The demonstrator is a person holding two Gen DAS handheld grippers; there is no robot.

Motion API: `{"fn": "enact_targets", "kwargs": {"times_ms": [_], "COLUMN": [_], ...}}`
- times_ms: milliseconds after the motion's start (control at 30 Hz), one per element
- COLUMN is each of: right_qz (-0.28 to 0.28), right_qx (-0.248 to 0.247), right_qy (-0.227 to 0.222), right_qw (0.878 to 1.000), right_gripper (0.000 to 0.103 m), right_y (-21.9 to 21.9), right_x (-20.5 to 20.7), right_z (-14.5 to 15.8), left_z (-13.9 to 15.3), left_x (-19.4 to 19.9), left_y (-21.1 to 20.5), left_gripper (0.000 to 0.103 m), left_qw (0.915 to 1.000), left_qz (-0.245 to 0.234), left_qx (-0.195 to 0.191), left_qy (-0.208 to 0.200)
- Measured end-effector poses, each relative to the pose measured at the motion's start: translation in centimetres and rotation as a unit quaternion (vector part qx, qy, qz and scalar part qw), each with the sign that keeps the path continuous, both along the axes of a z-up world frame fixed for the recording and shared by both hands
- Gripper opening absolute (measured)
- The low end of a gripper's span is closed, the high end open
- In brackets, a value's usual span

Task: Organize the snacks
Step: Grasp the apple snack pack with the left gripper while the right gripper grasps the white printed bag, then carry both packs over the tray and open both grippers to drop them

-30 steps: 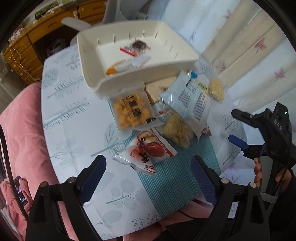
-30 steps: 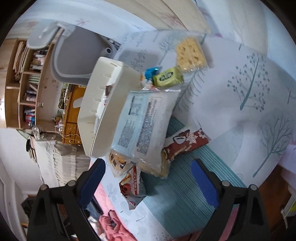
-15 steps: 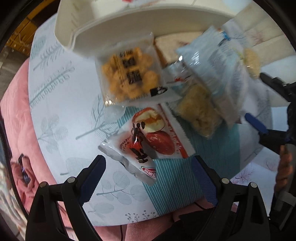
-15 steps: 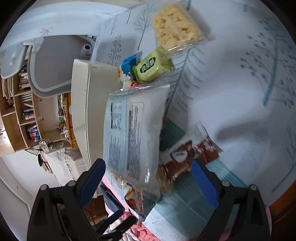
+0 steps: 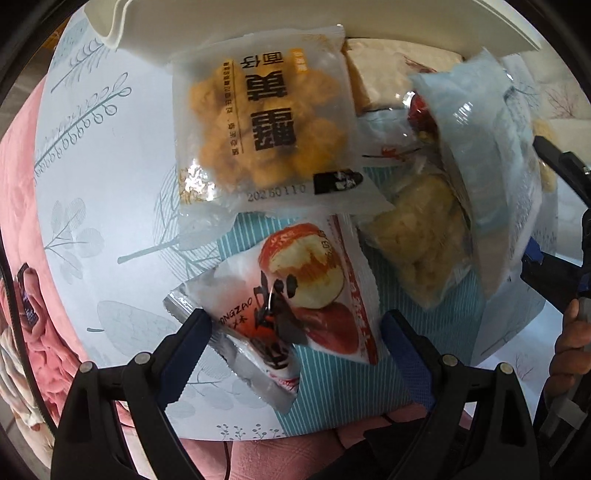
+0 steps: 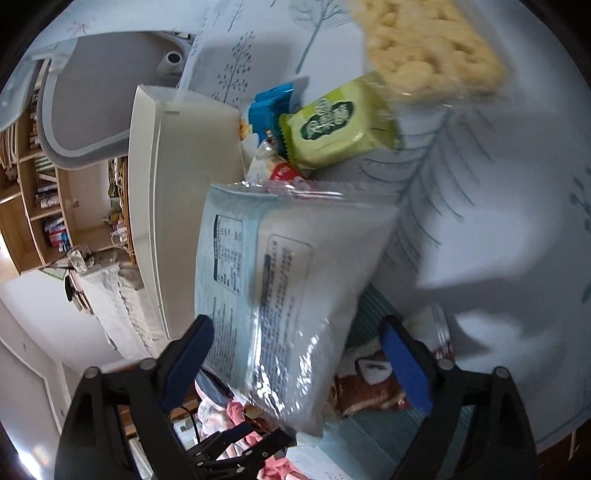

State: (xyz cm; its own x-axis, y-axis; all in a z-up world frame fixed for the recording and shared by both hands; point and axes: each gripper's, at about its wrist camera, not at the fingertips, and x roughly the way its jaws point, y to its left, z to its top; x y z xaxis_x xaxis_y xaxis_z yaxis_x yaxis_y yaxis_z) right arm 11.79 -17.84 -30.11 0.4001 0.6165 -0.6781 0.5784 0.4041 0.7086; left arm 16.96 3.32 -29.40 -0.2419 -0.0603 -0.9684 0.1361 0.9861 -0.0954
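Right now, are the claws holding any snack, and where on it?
No. The left claw is open around the red date packet, and the right claw is closing around the pale blue bag.

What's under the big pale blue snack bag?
Under the blue bag lies a clear pack of pale puffed snacks and part of a red-printed wrapper; whatever lies farther beneath is covered.

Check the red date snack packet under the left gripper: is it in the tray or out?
Out. The red date packet lies on the striped mat, below the white tray.
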Motion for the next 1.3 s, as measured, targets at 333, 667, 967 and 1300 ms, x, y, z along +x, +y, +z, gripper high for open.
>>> {"fn": "enact_targets", "kwargs": {"times_ms": [333, 667, 967, 1300], "right_qz": [0.015, 0.003, -0.020, -0.008], "right_qx": [-0.003, -0.020, -0.049, -0.075], "right_qy": [0.004, -0.012, -0.033, -0.073], "right_qw": [1.000, 1.000, 0.998, 0.994], "right_gripper": [0.068, 0.045, 0.034, 0.032], "right_y": [0.2, 0.2, 1.8, 4.6], "right_x": [1.4, 0.3, -2.3, -5.4], "right_z": [-0.4, 1.1, 4.0, 7.6], "left_z": [-1.2, -1.1, 0.7, 4.1], "left_x": [1.6, 0.4, -2.7, -5.7], "left_y": [2.2, 5.4, 8.5, 14.1], "left_gripper": [0.077, 0.061, 0.058, 0.058], "left_qw": [0.9995, 0.9995, 0.9972, 0.9896], "left_qz": [0.030, 0.025, 0.022, 0.052], "left_qx": [0.002, -0.020, -0.064, -0.107], "left_qy": [0.009, -0.010, -0.032, -0.081]}}
